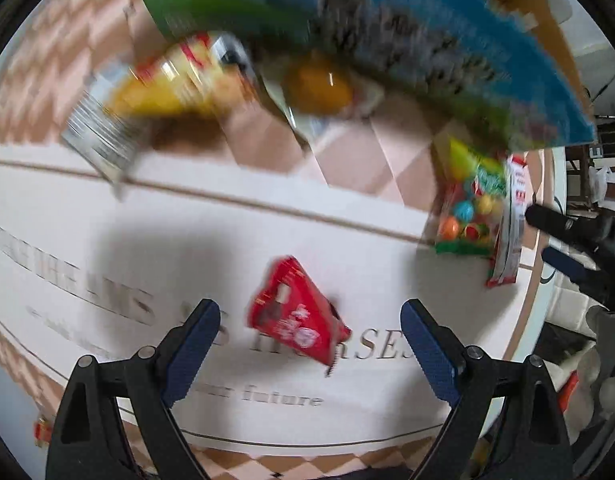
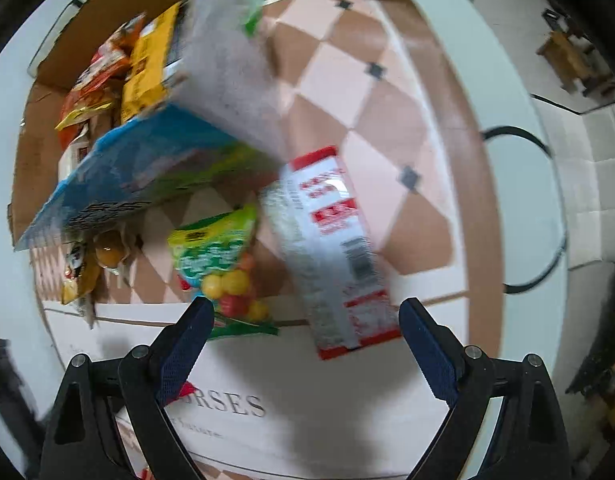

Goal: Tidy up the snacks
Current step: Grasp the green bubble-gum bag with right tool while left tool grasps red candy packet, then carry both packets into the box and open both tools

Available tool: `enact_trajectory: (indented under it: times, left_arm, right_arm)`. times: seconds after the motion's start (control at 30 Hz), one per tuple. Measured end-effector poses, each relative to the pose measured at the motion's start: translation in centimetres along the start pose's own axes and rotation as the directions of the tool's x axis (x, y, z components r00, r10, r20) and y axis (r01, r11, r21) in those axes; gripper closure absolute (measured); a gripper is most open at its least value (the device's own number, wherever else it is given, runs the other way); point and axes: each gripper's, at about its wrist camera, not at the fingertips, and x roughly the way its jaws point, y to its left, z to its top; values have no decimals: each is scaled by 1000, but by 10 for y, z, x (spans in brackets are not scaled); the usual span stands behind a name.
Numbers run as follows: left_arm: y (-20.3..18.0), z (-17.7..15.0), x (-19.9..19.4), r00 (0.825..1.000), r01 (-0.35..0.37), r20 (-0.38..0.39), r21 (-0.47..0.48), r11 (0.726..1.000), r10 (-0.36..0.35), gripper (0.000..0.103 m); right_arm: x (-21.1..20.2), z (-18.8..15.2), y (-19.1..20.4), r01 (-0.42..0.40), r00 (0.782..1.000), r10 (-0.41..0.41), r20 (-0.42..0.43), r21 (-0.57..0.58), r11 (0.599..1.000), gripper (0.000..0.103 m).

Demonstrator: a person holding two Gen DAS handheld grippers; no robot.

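Cardboard box (image 2: 31, 128): holds a yellow packet (image 2: 147, 76) and an orange bag (image 2: 95, 92).
Red snack pack (image 1: 297, 316): lies on the tablecloth (image 1: 187, 248), between the left gripper (image 1: 309, 330) fingers, not touched.
Right gripper (image 2: 305, 330): spread wide, empty.
Left gripper: spread wide too.

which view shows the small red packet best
The left wrist view: the small red packet lies whole on the white cloth, between that gripper's open jaws. The right wrist view shows only a red corner behind a finger, probably the same packet.
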Motion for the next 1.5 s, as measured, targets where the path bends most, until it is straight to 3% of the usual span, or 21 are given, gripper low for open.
enact_trajectory:
  times: [0.07,0.17,0.23,0.43,0.5,0.53,0.57,0.83,1.03,1.17,1.27,1.37,1.5]
  left_arm:
    - [-2,-1,13,1000,4,-21,-12,1000,-4,17]
    - [-4,-2,27,999,-31,-27,-15,999,31,46]
    - [-5,-3,30,998,-69,-14,-10,998,69,55]
    - [-5,-10,31,998,-68,13,-2,998,68,57]
    - [-6,-12,32,998,-66,16,-1,998,66,58]
    - [-6,-13,32,998,-64,16,2,998,64,58]
    - [-5,-14,32,998,-61,14,5,998,61,58]
    - [13,-18,-4,1000,-14,22,42,999,13,58]
    - [12,-18,-62,994,57,89,73,996,-64,58]
    - [-2,-5,-116,978,118,156,120,986,-136,58]
    - [-14,12,-150,962,185,175,151,971,-210,58]
    - [-34,41,-172,952,197,198,185,963,-233,58]
    - [-50,87,-185,951,173,219,215,961,-220,58]
  right_arm:
    - [6,3,13,-14,1000,14,-5,-30,999,7]
    - [18,7,31,-17,1000,17,-12,-55,998,7]
    - [27,11,40,-15,1000,14,-22,-58,998,7]
    - [44,12,69,61,998,-62,-4,-129,990,10]
    - [44,9,79,130,991,-128,25,-169,977,24]
    - [43,7,84,149,989,-143,48,-188,971,43]
    - [43,5,87,124,992,-118,42,-192,974,52]
    - [42,-26,91,110,994,-110,14,-183,977,55]
    - [22,-58,87,-12,1000,11,-8,-121,993,56]
    - [-20,-68,96,-96,994,100,32,-110,989,56]
    - [-61,-60,101,-151,983,162,88,-115,982,56]
    - [-104,-40,106,-197,967,214,136,-128,972,56]
    - [-141,-4,116,-158,961,190,202,-166,973,56]
